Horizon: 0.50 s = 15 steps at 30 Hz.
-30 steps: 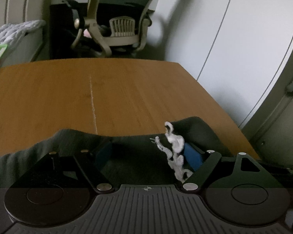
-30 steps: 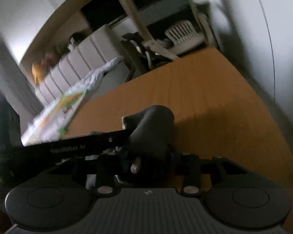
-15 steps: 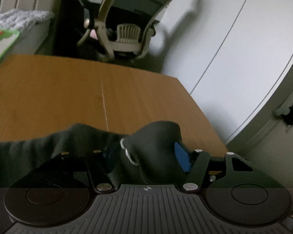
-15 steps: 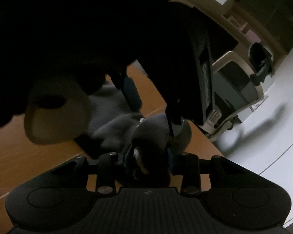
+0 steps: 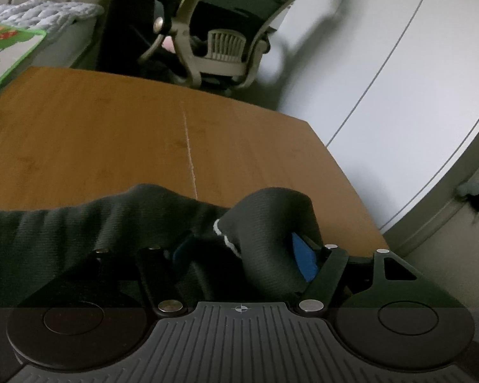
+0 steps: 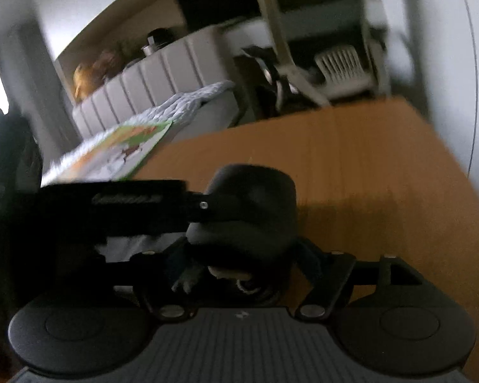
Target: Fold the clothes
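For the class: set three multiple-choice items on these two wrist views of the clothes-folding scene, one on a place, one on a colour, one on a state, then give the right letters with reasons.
1. Where does the dark grey ribbed-knit garment lie?
A. on the brown wooden table
B. on the office chair
C. on the floor

2. What colour are the pads on the left gripper?
A. red
B. blue
C. yellow

3. What state is the garment's end at the left gripper in?
A. spread flat
B. curled into a fold between the jaws
C. hanging off the table's far edge

Answers
1: A, the cloth stretches across the near part of the brown wooden table, while the beige office chair stands beyond it.
2: B, a blue pad shows beside the cloth.
3: B, the cloth loops over itself between the jaws, which are opening.
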{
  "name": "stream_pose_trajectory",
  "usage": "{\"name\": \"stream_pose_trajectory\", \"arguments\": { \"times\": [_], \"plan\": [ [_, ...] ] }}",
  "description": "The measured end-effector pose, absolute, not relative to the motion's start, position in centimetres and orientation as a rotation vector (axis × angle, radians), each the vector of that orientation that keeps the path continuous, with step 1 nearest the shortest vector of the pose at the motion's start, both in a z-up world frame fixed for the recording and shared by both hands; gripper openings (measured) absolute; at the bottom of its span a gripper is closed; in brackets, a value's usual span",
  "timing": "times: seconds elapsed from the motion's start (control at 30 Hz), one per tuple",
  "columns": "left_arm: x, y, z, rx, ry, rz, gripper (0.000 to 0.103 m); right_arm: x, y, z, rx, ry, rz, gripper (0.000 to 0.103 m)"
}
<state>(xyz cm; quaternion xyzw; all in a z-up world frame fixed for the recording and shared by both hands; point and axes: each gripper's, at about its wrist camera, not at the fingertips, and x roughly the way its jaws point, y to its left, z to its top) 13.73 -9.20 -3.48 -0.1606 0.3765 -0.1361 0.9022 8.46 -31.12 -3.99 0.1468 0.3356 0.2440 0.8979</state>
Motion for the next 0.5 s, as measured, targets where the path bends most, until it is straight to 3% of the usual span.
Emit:
{"name": "stream_pose_trajectory", "arguments": {
  "times": [0.07,0.2,0.5],
  "plan": [
    [13.7,-9.2,-3.5,-0.333,0.779,-0.280,0.073,9.6,-30.9,-4.7,0.350,0.710,0.515,0.072],
    [13.5,-8.8,-3.3,-0.356,0.774,-0.280,0.074,9.1,-30.6,-4.3,0.277,0.692,0.533,0.048],
    [11.5,-8.3,-1.4,-0.323,0.697,-0.267,0.076,4.6,-23.9,-2.8,-0.340,0.530,0.514,0.046]
  ]
}}
